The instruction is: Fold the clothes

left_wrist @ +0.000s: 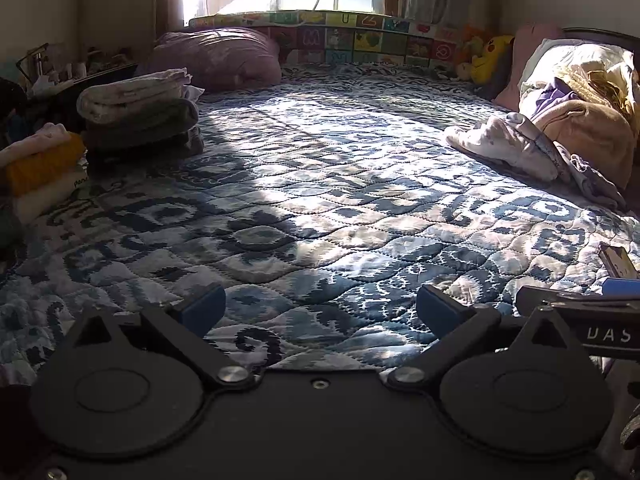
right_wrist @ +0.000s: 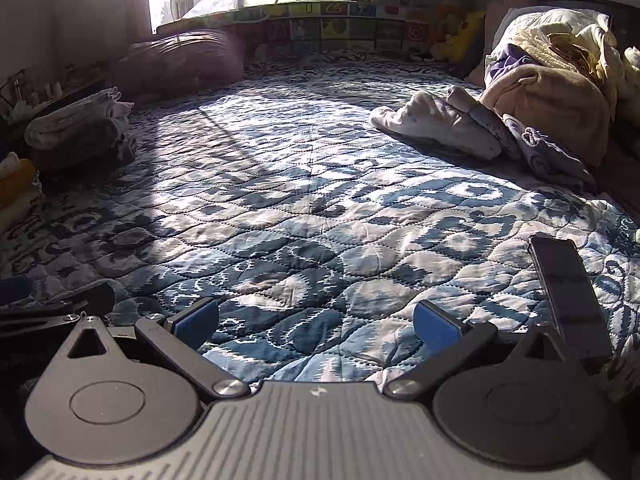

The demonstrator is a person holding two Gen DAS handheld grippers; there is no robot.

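A heap of unfolded clothes (left_wrist: 576,120) (right_wrist: 540,96) in beige, cream, white and purple lies at the right of the bed, far ahead of both grippers. Folded clothes (left_wrist: 140,108) (right_wrist: 76,132) are stacked at the left side. My left gripper (left_wrist: 320,308) hovers low over the blue patterned quilt (left_wrist: 320,184), open, with nothing between its blue pads. My right gripper (right_wrist: 316,320) is open too, low over the quilt (right_wrist: 304,208), and holds nothing. The right gripper's black body (left_wrist: 580,308) shows at the right edge of the left wrist view.
A dark phone (right_wrist: 568,292) lies on the quilt by the right finger. A purple pillow (left_wrist: 220,56) and a colourful play mat (left_wrist: 340,36) stand at the back under the window. More folded items (left_wrist: 36,168) sit at the far left.
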